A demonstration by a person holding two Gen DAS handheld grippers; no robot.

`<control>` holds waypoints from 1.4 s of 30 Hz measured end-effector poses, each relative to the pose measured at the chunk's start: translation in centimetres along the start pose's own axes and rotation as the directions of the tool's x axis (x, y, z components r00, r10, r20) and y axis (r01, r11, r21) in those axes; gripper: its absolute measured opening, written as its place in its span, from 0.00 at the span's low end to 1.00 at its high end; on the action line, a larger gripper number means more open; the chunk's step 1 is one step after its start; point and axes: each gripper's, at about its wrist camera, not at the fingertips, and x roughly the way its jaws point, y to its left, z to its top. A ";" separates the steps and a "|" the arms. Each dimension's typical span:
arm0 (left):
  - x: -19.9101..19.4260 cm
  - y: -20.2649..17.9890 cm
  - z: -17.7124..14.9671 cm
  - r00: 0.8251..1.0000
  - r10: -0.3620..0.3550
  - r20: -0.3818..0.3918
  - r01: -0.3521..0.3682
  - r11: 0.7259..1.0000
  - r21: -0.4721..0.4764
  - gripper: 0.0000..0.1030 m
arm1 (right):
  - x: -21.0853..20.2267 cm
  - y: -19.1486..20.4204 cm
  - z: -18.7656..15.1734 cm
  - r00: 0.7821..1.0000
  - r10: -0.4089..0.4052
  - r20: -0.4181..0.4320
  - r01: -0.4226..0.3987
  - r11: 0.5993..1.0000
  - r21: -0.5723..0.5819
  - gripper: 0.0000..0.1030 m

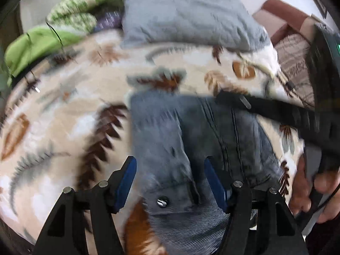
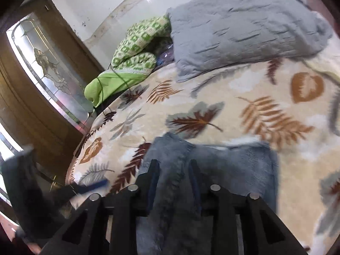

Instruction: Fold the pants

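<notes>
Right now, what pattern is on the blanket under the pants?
Cream blanket with brown, orange and grey leaf and fern prints; clearest in the right wrist view.

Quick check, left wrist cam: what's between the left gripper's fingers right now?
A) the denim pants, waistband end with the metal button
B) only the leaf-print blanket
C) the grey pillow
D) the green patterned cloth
A: the left gripper stands open with its blue pads either side of the pants, whose metal button sits between them; the grey pillow and green patterned cloth lie far back.
</notes>
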 end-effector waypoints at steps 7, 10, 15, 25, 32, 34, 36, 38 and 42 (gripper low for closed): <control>3.1 -0.3 -1.1 0.999 0.042 -0.011 -0.042 0.998 0.046 0.72 | 6.5 -2.9 0.0 0.991 -0.107 -0.081 0.108 0.994 0.013 0.32; 3.6 0.2 -0.7 0.999 0.023 -0.028 -0.022 0.999 0.027 0.74 | 7.7 -1.8 -0.2 0.981 -0.181 -0.069 0.176 0.982 -0.067 0.32; 1.6 2.2 -1.2 0.995 -0.092 -0.024 0.091 0.994 -0.059 0.75 | 6.2 -3.0 0.1 0.994 -0.092 -0.067 0.093 0.995 0.018 0.32; -1.5 2.6 -5.9 0.966 -0.256 -0.040 0.251 0.963 -0.102 0.75 | -0.5 -0.5 -5.8 0.994 -0.012 -0.106 0.006 0.998 -0.056 0.34; -1.1 3.2 -6.4 0.956 -0.286 -0.067 0.269 0.944 -0.192 0.76 | -1.0 0.8 -4.6 0.992 0.067 -0.110 -0.073 0.996 -0.049 0.36; -1.8 2.8 -6.3 0.959 -0.277 -0.052 0.265 0.949 -0.169 0.76 | -0.7 2.3 -3.2 0.975 0.189 -0.120 -0.196 0.980 -0.042 0.36; -1.8 2.4 -6.4 0.960 -0.274 -0.058 0.263 0.952 -0.154 0.76 | 0.3 3.2 -2.2 0.933 0.332 -0.136 -0.333 0.943 0.016 0.36; -0.9 2.2 -6.8 0.959 -0.269 -0.085 0.254 0.955 -0.154 0.76 | 2.0 3.9 -1.6 0.894 0.422 -0.154 -0.414 0.907 0.078 0.36; 0.3 2.7 -7.9 0.951 -0.286 -0.117 0.259 0.944 -0.202 0.77 | 6.7 2.5 -2.5 0.925 0.268 -0.268 -0.251 0.963 0.097 0.34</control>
